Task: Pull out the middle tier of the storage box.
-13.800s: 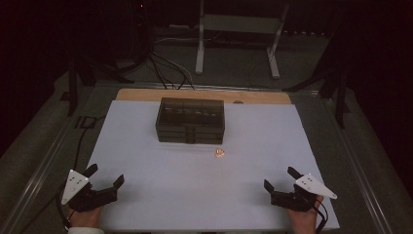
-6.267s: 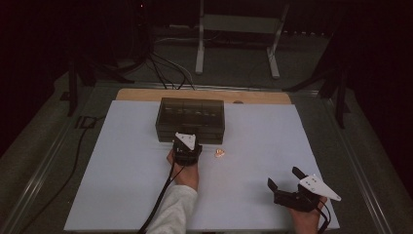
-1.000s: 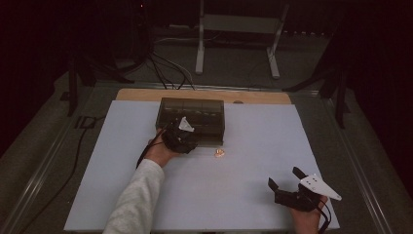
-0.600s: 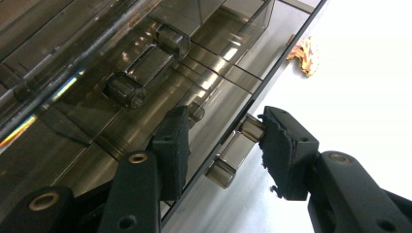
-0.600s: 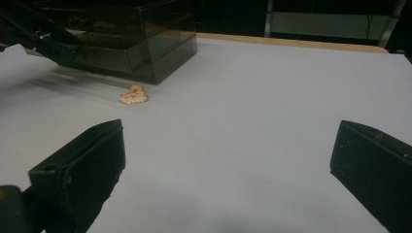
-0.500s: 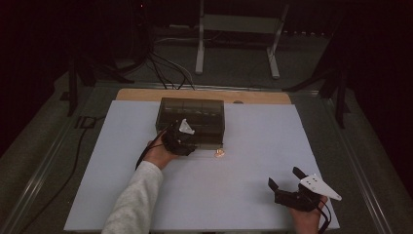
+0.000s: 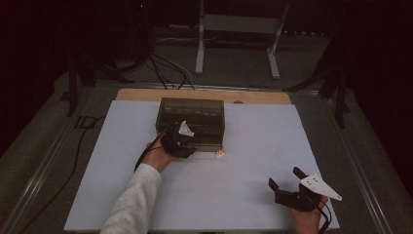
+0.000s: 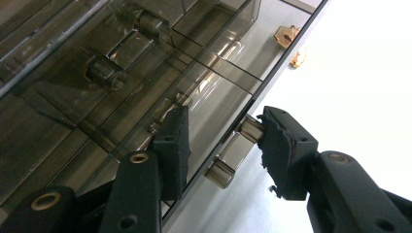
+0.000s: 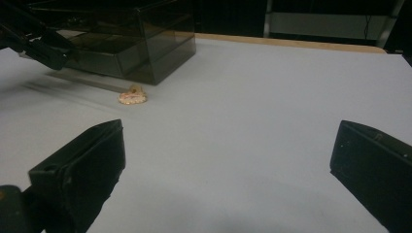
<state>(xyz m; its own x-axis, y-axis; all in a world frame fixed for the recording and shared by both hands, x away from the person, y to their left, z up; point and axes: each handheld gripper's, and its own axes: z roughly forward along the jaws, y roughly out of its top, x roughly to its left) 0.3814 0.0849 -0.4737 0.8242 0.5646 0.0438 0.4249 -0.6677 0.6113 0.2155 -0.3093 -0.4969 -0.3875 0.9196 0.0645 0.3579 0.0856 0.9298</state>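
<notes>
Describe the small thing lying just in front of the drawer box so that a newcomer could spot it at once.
On the white table sheet stands a dark, see-through drawer box. On the sheet, just off the box's front right corner, lies a small ornament. It is the one pale orange-gold, shiny speck there, beside the left gripper at a drawer handle.

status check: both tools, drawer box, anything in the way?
Left tool shut on drawer handle of smoked drawer box. Right tool open, idle near table edge. Small gold trinket lies by the box front, beside the drawer's path.
</notes>
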